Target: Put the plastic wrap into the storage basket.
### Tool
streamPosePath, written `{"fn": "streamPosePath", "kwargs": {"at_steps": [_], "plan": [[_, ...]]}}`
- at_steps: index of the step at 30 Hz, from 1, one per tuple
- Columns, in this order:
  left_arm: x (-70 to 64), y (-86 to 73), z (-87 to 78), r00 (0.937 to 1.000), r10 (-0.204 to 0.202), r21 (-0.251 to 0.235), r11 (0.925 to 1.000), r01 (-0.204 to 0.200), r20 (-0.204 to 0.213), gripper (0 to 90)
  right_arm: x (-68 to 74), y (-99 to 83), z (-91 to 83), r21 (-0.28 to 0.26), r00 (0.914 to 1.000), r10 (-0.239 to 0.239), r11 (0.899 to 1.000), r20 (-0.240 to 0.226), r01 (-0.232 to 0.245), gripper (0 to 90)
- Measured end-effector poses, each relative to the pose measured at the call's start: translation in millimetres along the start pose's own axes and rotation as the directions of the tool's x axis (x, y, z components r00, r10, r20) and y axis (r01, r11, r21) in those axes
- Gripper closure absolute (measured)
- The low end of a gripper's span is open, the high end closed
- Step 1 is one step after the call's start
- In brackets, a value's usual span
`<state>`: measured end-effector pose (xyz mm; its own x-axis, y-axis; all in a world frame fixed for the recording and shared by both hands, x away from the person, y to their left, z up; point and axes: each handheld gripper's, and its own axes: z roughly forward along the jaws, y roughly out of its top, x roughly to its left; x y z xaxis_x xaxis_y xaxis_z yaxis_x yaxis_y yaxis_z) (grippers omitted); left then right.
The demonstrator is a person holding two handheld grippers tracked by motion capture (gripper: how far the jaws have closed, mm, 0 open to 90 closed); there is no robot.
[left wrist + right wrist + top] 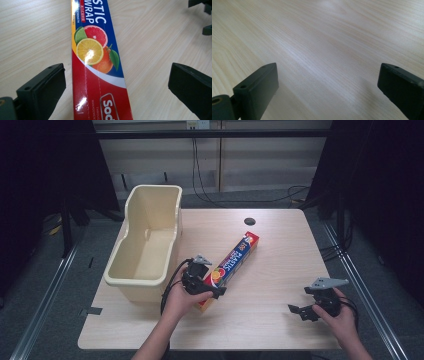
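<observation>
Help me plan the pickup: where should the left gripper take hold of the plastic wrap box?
Grip the plastic wrap box across its narrow width near the red end, from above. It lies flat and long, already between the open left gripper.

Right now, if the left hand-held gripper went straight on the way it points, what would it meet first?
Probably the long red-and-blue plastic wrap box: the left hand-held gripper has its open jaws either side of it, not touching, above the light wooden table.
</observation>
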<state>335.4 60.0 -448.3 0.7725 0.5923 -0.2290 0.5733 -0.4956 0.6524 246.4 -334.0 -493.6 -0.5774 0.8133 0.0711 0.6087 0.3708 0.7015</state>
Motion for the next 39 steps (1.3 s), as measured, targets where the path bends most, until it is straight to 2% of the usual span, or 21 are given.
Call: {"fn": "streamPosePath", "kwargs": {"at_steps": [4,5,10,12,13,16,23,25,33,37,39], "plan": [[-2.5,1.7,1.2,0.9999,0.003,0.012,0.9999,-0.003,-0.011,0.9,0.2,0.7,-1.8,-0.008,1.0,0.005,1.0,0.003,-0.005,3.2],[-3.0,2.1,2.1,0.9999,0.005,0.001,1.0,-0.005,-0.01,0.9,0.3,1.0,-2.4,-0.01,1.0,0.005,1.0,-0.001,-0.005,3.2],[-4.9,6.7,2.9,1.0,-0.006,0.008,0.9999,0.006,0.002,0.8,-0.2,1.6,-4.1,-0.017,1.0,-0.001,1.0,-0.008,0.001,3.1],[-3.6,12.2,1.5,1.0,0.006,-0.005,1.0,-0.006,-0.007,0.9,0.0,2.1,-5.1,-0.022,1.0,0.001,1.0,-0.009,-0.001,3.1],[-3.4,14.4,2.4,1.0,-0.001,-0.011,0.9999,0.001,-0.009,0.9,-0.1,2.2,-5.7,-0.025,1.0,-0.001,1.0,-0.008,0.001,3.2],[-2.3,20.5,4.2,0.9999,0.004,0.005,1.0,-0.004,-0.011,1.8,0.1,2.2,-6.7,-0.032,1.0,0.002,0.999,-0.009,-0.002,3.2],[1.1,42.2,15.9,0.9995,0.012,0.027,0.9996,-0.011,-0.027,2.9,0.7,2.3,-8.7,-0.038,1.0,0.001,0.999,-0.008,-0.001,3.2],[4.1,46.3,20.3,0.9996,-0.003,0.029,0.9996,0.004,-0.027,3.8,0.7,2.5,-8.7,-0.04,1.0,0.001,0.999,-0.006,-0.002,3.2],[13.2,55.3,43.8,0.9984,-0.04,0.066,0.997,0.042,-0.039,4.7,-0.3,2.6,-8.9,-0.041,1.0,-0.002,0.999,-0.006,0.001,3.2],[15.5,58.5,52.4,0.9978,-0.055,0.066,0.9961,0.058,-0.037,6.3,-0.4,2.7,-8.6,-0.042,1.0,-0.002,0.999,-0.008,0.001,3.2],[18.1,59.7,56.5,0.9985,-0.039,0.094,0.9947,0.042,-0.038,6.6,-0.5,2.8,-8.4,-0.041,0.9999,-0.002,0.999,-0.01,0.002,3.2]]}}
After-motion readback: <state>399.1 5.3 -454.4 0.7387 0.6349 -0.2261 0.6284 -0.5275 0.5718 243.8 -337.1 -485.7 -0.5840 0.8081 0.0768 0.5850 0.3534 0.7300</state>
